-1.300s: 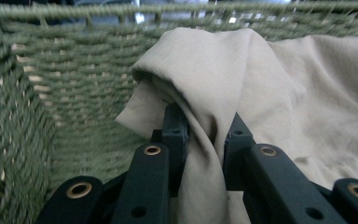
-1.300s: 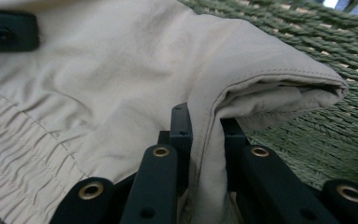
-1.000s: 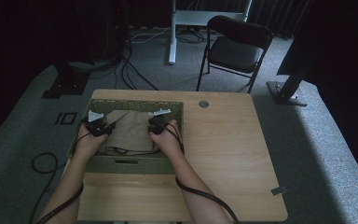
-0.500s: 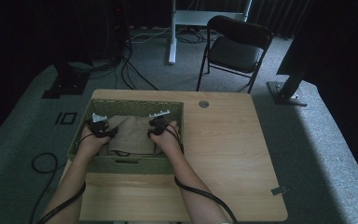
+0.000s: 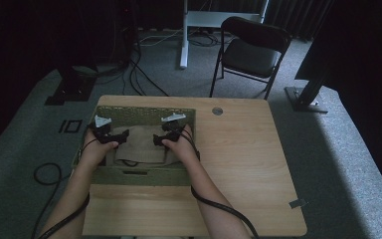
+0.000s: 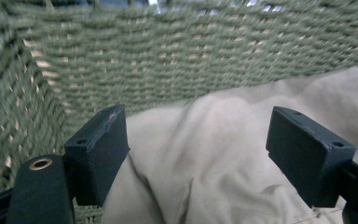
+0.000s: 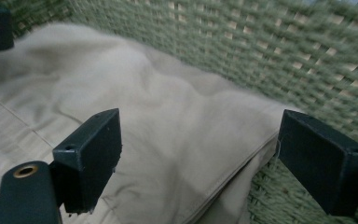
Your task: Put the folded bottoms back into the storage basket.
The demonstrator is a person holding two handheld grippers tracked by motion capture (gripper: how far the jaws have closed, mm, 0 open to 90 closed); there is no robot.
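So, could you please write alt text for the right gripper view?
The right tool hangs with its two black jaws wide open over a folded beige cloth, gripping nothing. The cloth lies inside a green woven basket, whose wall rises behind it.

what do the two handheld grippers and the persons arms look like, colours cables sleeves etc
Both the left gripper and the right gripper are black, each topped by a grey three-cornered plate. Their jaws are blocky dark slabs with small screw holes; a brass-ringed hole sits on the body beside one jaw. A black cable trails from each along the forearm. The forearms are bare, with no sleeves in view.
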